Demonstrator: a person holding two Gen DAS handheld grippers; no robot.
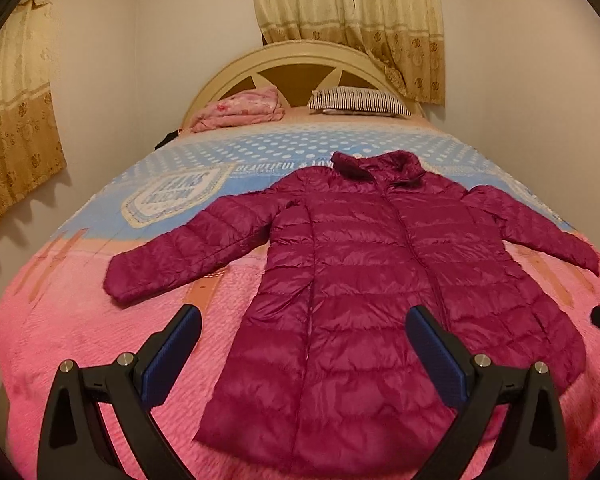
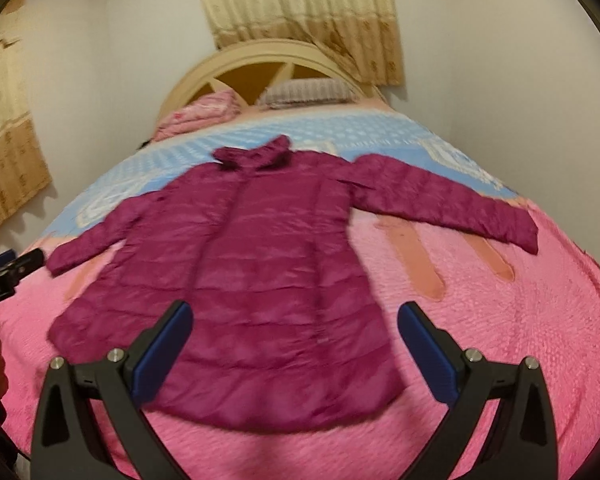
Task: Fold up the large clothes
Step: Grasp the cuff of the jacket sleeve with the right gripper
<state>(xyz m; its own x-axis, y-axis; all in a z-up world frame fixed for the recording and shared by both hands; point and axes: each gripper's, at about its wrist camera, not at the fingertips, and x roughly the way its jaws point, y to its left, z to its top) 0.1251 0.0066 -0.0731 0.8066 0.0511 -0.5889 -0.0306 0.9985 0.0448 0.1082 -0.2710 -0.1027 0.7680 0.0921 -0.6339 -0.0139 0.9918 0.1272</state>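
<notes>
While both grippers, left [image 1: 304,344] and right [image 2: 294,340], are held wide open and empty, a coat [image 1: 364,280] is spread flat on the bed [image 1: 80,344].

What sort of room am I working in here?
Almost certainly a home bedroom: a bed with an arched headboard, a striped pillow at its head, and curtains on the wall behind. The magenta puffer coat lies spread flat on the pink bedspread.

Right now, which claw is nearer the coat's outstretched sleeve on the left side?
Left. The left claw hangs open just below that left sleeve; the right claw hangs open beyond the coat, toward the other sleeve.
</notes>
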